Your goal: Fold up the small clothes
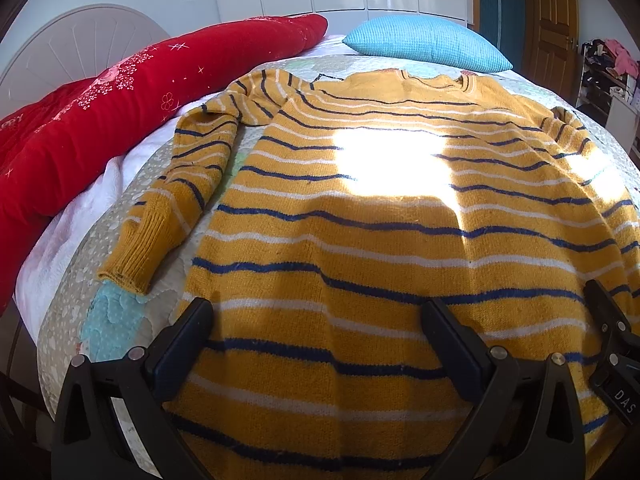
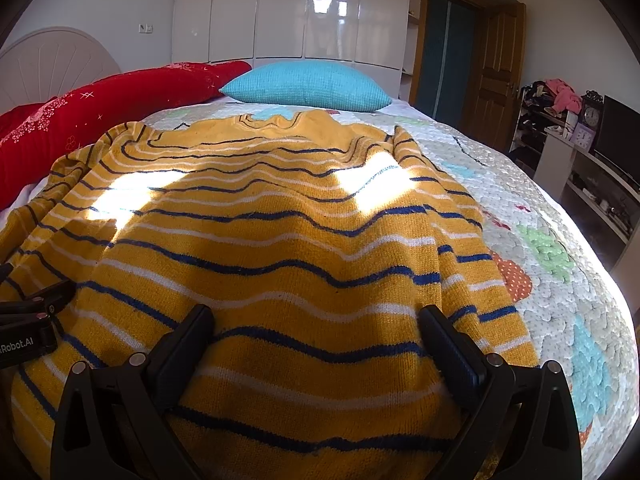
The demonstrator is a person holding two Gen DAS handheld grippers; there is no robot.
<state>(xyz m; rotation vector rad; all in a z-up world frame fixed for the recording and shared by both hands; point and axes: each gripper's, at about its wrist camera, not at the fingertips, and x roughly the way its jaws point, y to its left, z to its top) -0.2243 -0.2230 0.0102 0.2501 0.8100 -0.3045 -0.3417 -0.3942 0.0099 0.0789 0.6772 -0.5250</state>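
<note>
A mustard-yellow sweater [image 1: 360, 220] with blue and white stripes lies spread flat on the bed, neck far, hem near me. Its left sleeve [image 1: 176, 200] lies folded down beside the body. My left gripper [image 1: 316, 328] is open, jaws wide, low over the hem on the left side. My right gripper [image 2: 316, 332] is open, jaws wide, over the hem on the right side of the sweater [image 2: 280, 240]. The right gripper shows at the left wrist view's right edge [image 1: 612, 340]; the left gripper shows at the right wrist view's left edge [image 2: 36, 312].
The bed has a patterned quilt [image 2: 560, 260]. A red blanket [image 1: 100, 120] lies along the left, a blue pillow [image 1: 428, 42] at the far end. A shelf with clutter [image 2: 580, 140] stands right of the bed. White wardrobes [image 2: 300, 8] line the far wall.
</note>
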